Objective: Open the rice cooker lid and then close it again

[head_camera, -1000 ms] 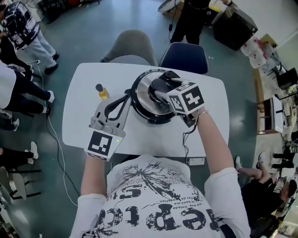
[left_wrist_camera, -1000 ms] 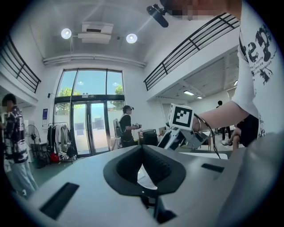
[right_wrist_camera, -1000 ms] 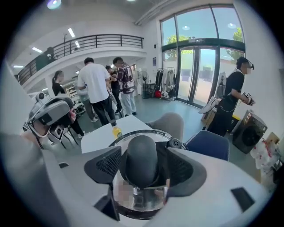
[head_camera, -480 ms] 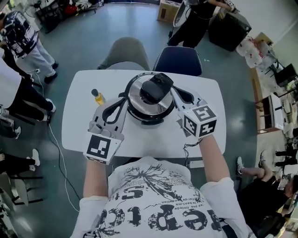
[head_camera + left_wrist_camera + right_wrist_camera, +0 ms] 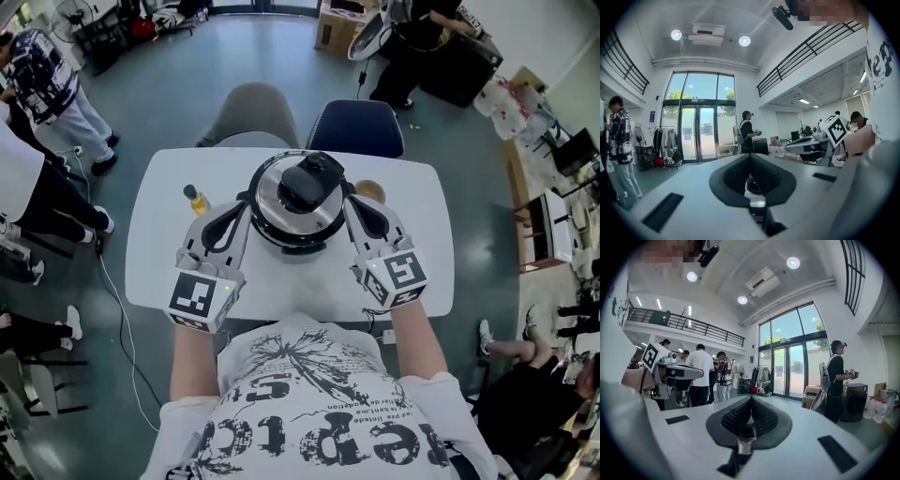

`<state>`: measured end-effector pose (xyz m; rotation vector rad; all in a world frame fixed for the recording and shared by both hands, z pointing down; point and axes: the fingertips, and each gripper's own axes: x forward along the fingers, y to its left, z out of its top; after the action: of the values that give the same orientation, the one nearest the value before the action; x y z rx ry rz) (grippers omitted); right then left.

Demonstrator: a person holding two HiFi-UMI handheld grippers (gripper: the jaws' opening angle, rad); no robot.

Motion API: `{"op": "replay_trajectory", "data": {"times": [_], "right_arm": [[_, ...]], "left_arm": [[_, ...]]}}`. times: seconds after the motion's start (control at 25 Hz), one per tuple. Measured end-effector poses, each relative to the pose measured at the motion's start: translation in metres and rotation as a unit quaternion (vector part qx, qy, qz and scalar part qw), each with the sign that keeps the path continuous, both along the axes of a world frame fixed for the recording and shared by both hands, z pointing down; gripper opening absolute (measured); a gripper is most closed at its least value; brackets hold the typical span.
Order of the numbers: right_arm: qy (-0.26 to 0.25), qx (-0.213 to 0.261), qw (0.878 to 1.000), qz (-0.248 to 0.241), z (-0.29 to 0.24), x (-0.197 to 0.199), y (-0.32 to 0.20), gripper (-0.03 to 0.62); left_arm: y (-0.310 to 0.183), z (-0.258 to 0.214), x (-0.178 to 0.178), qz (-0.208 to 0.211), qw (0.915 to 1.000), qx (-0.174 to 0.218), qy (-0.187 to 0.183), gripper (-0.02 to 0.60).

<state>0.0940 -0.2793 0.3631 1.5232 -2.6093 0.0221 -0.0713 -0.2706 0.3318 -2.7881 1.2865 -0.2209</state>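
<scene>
Round black rice cooker with shiny silver lid, lid down, at the middle of the white worktop, flanked by the left hand-held gripper and the right hand-held gripper, each with jaws pressed together and empty, tips just beside the cooker's sides.

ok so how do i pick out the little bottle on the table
Find the white table with the round rice cooker at its middle. Just left of the cooker, in the head view, stands the small bottle: yellow body, dark cap, the only yellow thing there.
</scene>
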Motion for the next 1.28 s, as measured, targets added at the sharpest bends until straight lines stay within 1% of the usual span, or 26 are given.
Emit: {"op": "replay_trajectory", "data": {"times": [0.12, 0.28, 0.44, 0.6, 0.84, 1.08, 1.28], "right_arm": [[0.0, 0.004, 1.0, 0.002, -0.001, 0.002, 0.003, 0.015], [-0.02, 0.016, 1.0, 0.007, -0.01, 0.007, 0.005, 0.014], [-0.013, 0.033, 0.999, 0.011, -0.02, 0.008, 0.009, 0.012], [-0.004, 0.032, 0.999, 0.018, -0.018, 0.009, 0.008, 0.012], [-0.006, 0.037, 0.999, 0.005, -0.02, 0.001, 0.011, 0.012], [-0.01, 0.029, 0.999, 0.012, -0.016, 0.003, 0.009, 0.012], [-0.005, 0.028, 0.999, 0.015, -0.016, 0.001, 0.011, 0.012]], "left_arm": [[0.001, -0.002, -0.002, -0.003, 1.0, -0.001, 0.004, 0.014], [-0.001, 0.003, -0.004, -0.008, 0.9999, -0.007, 0.005, 0.014], [0.0, 0.003, -0.003, -0.009, 0.9999, -0.006, 0.001, 0.014], [-0.001, 0.004, 0.001, -0.004, 1.0, -0.002, -0.006, 0.014], [0.001, 0.005, 0.005, 0.001, 0.9999, -0.003, -0.012, 0.014], [0.0, 0.007, 0.001, -0.005, 1.0, -0.006, -0.004, 0.014], [0.003, 0.006, -0.001, -0.006, 0.9999, -0.009, -0.007, 0.014]]}}
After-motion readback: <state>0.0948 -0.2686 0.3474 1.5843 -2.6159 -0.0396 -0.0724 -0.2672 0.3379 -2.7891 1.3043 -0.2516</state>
